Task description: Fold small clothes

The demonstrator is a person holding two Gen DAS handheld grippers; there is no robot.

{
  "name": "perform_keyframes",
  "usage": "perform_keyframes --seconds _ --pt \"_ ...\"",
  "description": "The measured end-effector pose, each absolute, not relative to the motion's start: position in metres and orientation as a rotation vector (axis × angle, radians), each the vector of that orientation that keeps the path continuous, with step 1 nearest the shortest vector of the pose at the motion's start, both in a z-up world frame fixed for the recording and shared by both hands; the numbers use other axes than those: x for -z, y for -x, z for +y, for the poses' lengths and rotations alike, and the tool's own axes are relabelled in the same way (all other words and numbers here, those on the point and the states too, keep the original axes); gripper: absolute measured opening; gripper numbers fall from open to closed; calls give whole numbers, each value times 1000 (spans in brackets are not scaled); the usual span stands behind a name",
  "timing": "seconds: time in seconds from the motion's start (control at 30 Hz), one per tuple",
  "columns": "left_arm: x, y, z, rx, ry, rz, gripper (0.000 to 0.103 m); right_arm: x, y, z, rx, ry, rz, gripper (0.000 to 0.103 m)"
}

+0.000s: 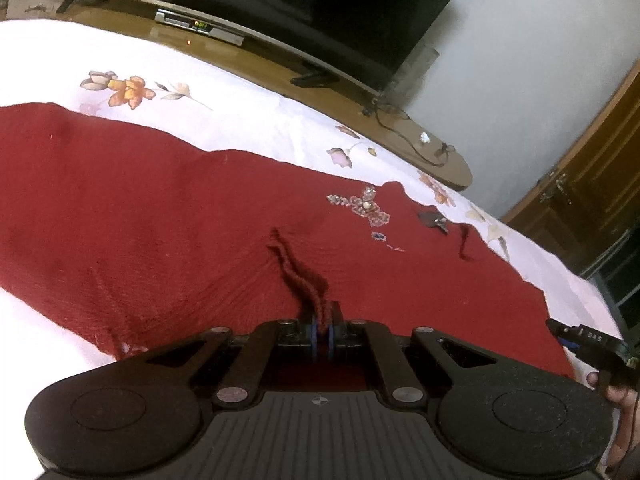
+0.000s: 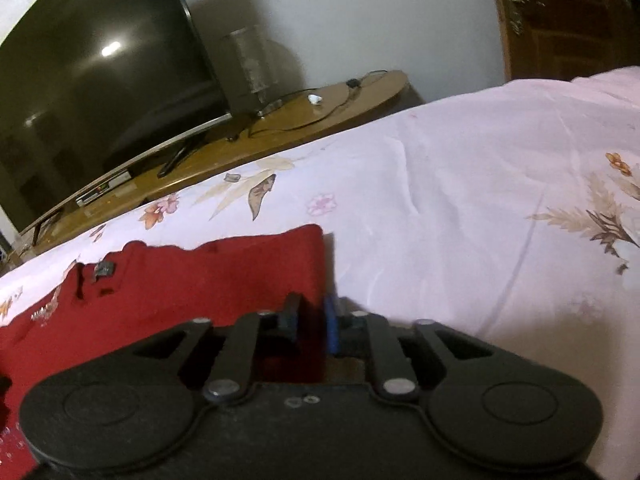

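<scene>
While my left tongs (image 1: 322,322) sit low in the middle of the left view, their blue pads are pressed together on a pinched ridge of the red knit garment (image 1: 168,216), and the fabric puckers up from them toward the centre. My right tongs (image 2: 314,326) stand apart at the bottom centre of the right view, with the garment's straight right edge running between the two fingers; I cannot tell whether they touch it. In the left view the garment spreads flat across the middle of the frame on the bed, over a pale floral bedsheet (image 2: 460,184). Further up, right of centre, I see its beaded flower decoration (image 1: 366,208), and just beyond that a small grey label (image 1: 432,219) at the neckline. Past the bed, along the upper part of both views, runs a wooden desk (image 2: 320,112) with a dark television (image 2: 92,80), a set-top box (image 1: 198,26) in the upper left and loose cables (image 1: 404,136) near the wall
</scene>
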State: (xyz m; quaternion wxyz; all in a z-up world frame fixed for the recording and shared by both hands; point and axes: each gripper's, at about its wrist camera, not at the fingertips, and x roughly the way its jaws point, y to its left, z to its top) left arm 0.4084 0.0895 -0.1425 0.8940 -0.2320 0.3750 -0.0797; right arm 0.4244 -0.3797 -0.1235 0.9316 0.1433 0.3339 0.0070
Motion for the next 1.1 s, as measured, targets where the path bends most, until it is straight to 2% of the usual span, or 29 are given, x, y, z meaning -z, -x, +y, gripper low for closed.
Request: perform_keyframes --seconds 0.07,0.1,0.13,0.23,0.27,0.33,0.37,0.4,0.5,0.57,0.63,0.77,0.87,0.9,0.93,0.97,1.0,1.1 --pt "135 -398 96 156 491 757 46 112 -412 -379 0 -275 645 32" --pt "129 -389 102 132 490 719 86 107 -403 -378 -6 -268 627 35" --pt "121 -374 110 82 477 659 99 104 -396 -378 -11 -266 618 36" --pt "112 -342 149 15 517 578 99 99 -368 -370 -42 -249 608 37" --pt "113 -330 170 -25 557 557 98 97 -363 -368 -48 -243 612 37" --pt "115 -310 213 -120 617 519 87 98 -348 -361 -56 -239 628 37" --pt "118 -301 238 -177 658 511 77 98 -342 -357 -52 -241 635 37" --pt "122 -293 264 -234 712 505 74 97 -336 -353 -46 -250 640 37" --pt "136 -268 331 -378 860 462 74 97 -323 -344 -26 -298 653 37" --pt "147 -261 366 -393 936 438 69 94 -316 -335 -12 -324 651 37" --pt "154 -261 386 -369 987 422 62 90 -313 -325 -11 -335 649 37" --pt "160 -277 406 -343 1005 420 61 79 -308 -300 -24 -332 638 37" --pt "158 -297 417 -349 968 435 55 71 -304 -286 -26 -337 626 37" --pt "155 -302 415 -357 940 448 46 70 -302 -283 -25 -336 624 37" --pt "153 -309 415 -374 899 476 21 68 -301 -280 -25 -334 623 37" --pt "151 -318 412 -396 848 521 10 67 -300 -277 -25 -333 622 37" --pt "147 -325 411 -398 808 549 5 66 -299 -275 -25 -333 623 37" --pt "124 -335 390 -347 715 514 5 65 -296 -274 -28 -330 622 37"
